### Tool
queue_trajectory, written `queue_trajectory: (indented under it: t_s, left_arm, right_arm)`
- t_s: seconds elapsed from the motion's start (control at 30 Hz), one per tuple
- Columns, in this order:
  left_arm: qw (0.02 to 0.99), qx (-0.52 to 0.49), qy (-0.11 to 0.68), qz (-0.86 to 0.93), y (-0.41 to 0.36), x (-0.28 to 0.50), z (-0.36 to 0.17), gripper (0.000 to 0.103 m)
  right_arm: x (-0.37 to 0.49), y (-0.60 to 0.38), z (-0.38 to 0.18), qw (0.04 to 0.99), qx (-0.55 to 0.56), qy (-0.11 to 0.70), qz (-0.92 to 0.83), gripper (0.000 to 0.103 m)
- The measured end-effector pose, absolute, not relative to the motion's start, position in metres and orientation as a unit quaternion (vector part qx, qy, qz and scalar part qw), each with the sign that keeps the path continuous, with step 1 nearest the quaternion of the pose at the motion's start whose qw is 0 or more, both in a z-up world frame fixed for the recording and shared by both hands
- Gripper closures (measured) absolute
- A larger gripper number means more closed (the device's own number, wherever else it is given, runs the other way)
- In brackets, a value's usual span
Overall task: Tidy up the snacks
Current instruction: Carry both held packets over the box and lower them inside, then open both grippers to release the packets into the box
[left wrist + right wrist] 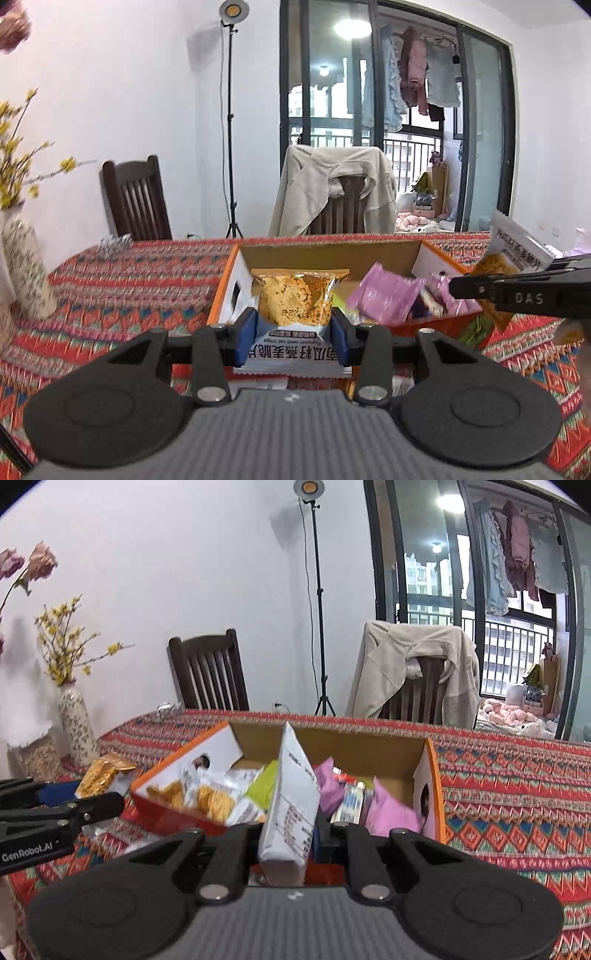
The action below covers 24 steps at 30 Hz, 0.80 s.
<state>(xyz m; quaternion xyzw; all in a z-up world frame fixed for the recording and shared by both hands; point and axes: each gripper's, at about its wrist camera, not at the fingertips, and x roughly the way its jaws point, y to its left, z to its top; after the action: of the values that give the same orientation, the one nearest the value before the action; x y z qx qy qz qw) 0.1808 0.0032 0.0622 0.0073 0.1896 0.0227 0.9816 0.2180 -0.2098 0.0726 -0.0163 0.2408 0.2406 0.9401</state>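
My left gripper (293,325) is shut on a white and gold oat crisps packet (295,299), held flat between its blue pads in front of the open cardboard box (332,256). My right gripper (290,830) is shut on a second white packet (291,797), held edge-on and upright over the near side of the box (351,746). In the left wrist view the right gripper (476,288) comes in from the right with its packet (517,251) sticking up. Purple packets (388,299) and crisps packets (207,797) lie inside the box. The left gripper (92,808) shows at the left with its packet (99,775).
The box stands on a table with a red patterned cloth (517,794). A flowered vase (75,723) with yellow blossoms is at the table's left edge. Behind the table are a dark wooden chair (210,672), a lamp stand (321,627) and a chair draped with a beige jacket (406,664).
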Motion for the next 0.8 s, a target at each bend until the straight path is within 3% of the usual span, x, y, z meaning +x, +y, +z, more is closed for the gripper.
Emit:
queue_trajectory:
  t_s: [0.67, 0.8]
  left_arm:
    - [0.976, 0.019, 0.211, 0.055, -0.019, 0.298, 0.065, 0.06]
    - [0.974, -0.003, 0.221, 0.058, -0.007, 0.307, 0.058, 0.057]
  right_arm:
    - [0.326, -0.187, 0.065, 0.951, -0.005, 0.266, 0.155, 0.089]
    - [0.338, -0.188, 0.054, 0.949, 0.001, 0.283, 0.141, 0.084]
